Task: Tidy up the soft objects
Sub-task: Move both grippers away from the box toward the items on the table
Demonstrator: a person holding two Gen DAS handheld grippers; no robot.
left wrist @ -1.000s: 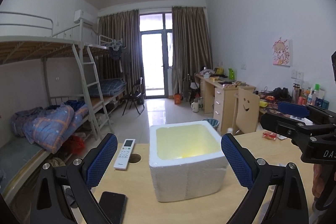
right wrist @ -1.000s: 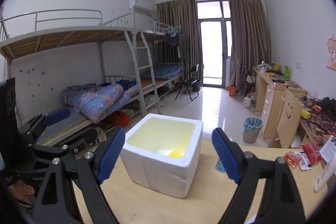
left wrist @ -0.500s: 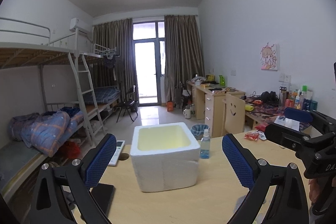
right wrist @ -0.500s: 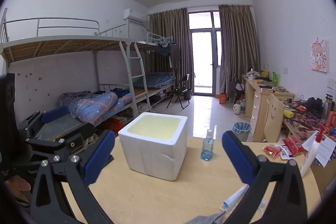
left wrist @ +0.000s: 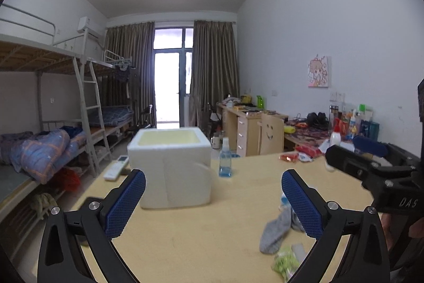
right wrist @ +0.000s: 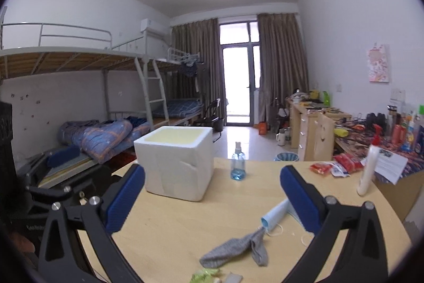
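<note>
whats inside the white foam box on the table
Only the pale yellowish upper inner walls of the open white foam box show. Its floor and any contents are hidden behind the near rim in both views.

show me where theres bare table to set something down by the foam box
Bare wood lies in front of the foam box, and between the spray bottle and the snack packets. It is crowded near the grey sock, blue face mask and green wrapper.

Wood table (right wrist: 185, 224): foam box (right wrist: 176, 163), spray btl (right wrist: 238, 163), grey sock (right wrist: 233, 251), mask (right wrist: 275, 214).
</note>
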